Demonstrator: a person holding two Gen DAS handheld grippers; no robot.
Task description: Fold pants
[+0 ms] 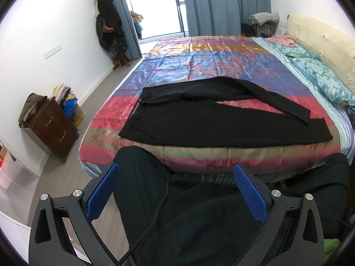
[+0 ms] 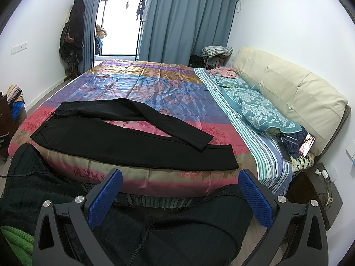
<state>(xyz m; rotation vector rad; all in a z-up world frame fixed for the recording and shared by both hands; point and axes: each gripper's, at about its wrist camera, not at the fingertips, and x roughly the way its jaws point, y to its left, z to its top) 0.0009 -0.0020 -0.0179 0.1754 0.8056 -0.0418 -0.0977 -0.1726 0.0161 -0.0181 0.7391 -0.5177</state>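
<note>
Black pants (image 1: pixel 182 119) lie flat on the bed's colourful satin cover (image 1: pixel 199 62), waistband to the left, legs running right; the far leg crosses over the near one at its hem. The right wrist view shows the same pants (image 2: pixel 124 139) near the bed's front edge. My left gripper (image 1: pixel 177 190) is open, held back from the bed above a person's dark-clothed legs, nothing between its blue pads (image 1: pixel 103 191). My right gripper (image 2: pixel 179 196) is open too, empty, short of the bed edge.
Teal pillows (image 2: pixel 261 108) and a cream headboard (image 2: pixel 288 93) are on the right. A brown drawer chest (image 1: pixel 53 126) with clothes stands left of the bed. A dark nightstand (image 2: pixel 315 190) is at the right. Blue curtains (image 2: pixel 184 22) and a coat rack (image 1: pixel 111 22) stand behind.
</note>
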